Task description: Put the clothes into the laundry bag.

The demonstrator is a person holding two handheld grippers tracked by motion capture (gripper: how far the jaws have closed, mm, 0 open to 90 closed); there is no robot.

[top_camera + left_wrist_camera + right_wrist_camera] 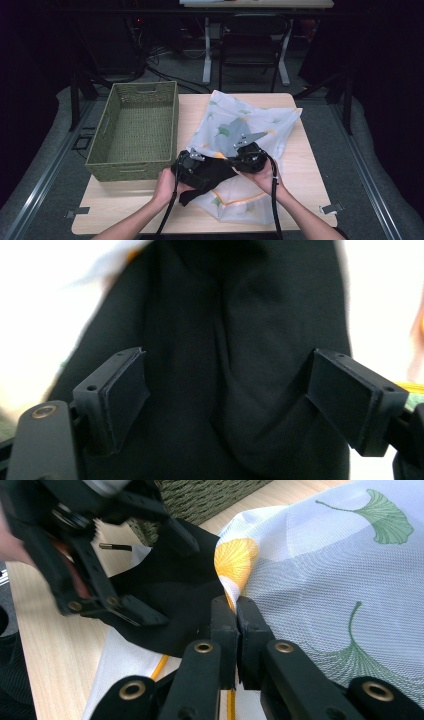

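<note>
Dark room, grey floor [45,150] (cables [165,75]), chair [250,47]

Black garment [207,175] half inside white leaf-printed mesh bag [260,125], crumpled on table.

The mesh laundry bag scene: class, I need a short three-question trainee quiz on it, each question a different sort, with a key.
1. True or false: the right gripper is shut on the mesh laundry bag.
2. The left gripper's jaws stand: A open, B shut?
3. Which garment lies between the left gripper's jaws?

Key
1. True; it pinches the bag's edge.
2. A
3. The black garment, beside the green woven basket on the table.
</note>
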